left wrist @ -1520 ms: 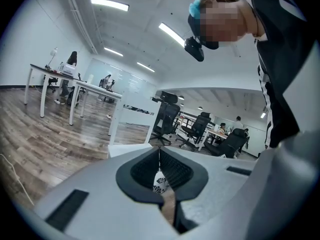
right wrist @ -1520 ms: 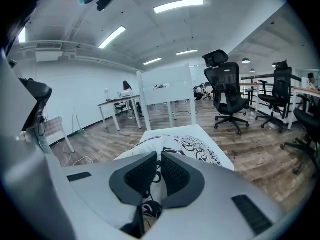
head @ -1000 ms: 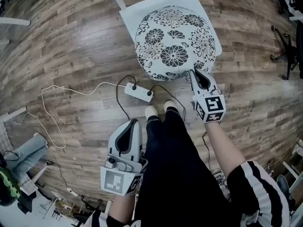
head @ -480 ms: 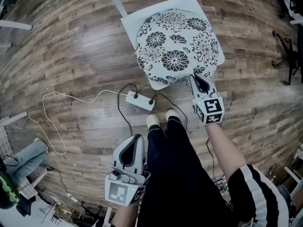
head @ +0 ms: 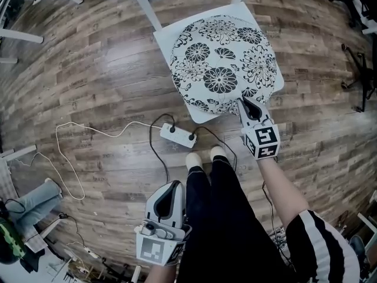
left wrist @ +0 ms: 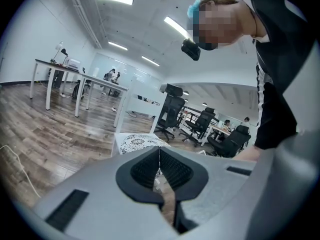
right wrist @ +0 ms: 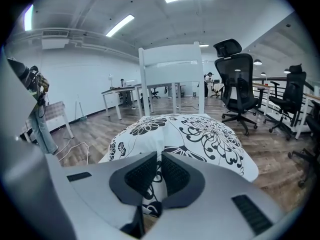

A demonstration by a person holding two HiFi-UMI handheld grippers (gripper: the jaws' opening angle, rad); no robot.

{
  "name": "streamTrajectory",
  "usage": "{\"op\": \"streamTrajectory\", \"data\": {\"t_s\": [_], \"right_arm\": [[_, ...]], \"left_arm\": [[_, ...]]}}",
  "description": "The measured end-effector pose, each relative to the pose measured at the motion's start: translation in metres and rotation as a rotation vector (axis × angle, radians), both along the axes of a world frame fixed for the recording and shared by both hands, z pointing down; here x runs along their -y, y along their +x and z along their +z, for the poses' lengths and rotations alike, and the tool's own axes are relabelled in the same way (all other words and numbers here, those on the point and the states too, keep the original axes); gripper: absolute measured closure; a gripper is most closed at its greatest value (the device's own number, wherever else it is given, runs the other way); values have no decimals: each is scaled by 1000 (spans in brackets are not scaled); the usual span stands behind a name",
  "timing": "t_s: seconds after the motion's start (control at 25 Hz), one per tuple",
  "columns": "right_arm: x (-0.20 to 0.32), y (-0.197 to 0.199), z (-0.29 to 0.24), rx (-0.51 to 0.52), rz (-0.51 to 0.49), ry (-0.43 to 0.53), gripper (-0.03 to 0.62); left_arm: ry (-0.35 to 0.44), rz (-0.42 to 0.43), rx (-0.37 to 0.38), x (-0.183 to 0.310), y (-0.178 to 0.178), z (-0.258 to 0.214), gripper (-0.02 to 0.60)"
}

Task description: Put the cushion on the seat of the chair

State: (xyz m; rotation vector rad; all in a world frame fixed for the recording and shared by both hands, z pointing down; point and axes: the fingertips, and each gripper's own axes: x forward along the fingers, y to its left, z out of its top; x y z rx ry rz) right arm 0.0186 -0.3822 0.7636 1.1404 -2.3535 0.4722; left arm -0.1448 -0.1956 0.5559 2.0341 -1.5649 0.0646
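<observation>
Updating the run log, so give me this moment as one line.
cushion: on chair seat | right hand-held gripper: shut on cushion's near edge | left hand-held gripper: shut, empty, by person's leg

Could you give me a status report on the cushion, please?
Right gripper shut on round black-and-white floral cushion, lying on white chair seat. Left gripper shut, empty. White power strip on floor before chair.
</observation>
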Motion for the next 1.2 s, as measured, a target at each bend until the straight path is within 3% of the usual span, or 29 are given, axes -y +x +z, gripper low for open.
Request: {"op": "streamTrajectory", "data": {"t_s": [0.6, 1.2], "right_arm": [[5, -6, 17, 11, 19, -2, 560], [10, -16, 36, 18, 38, -77, 560]], "left_arm": [[-14, -8, 5, -16, 3, 15, 575], [10, 10, -36, -22, 6, 14, 575]]}}
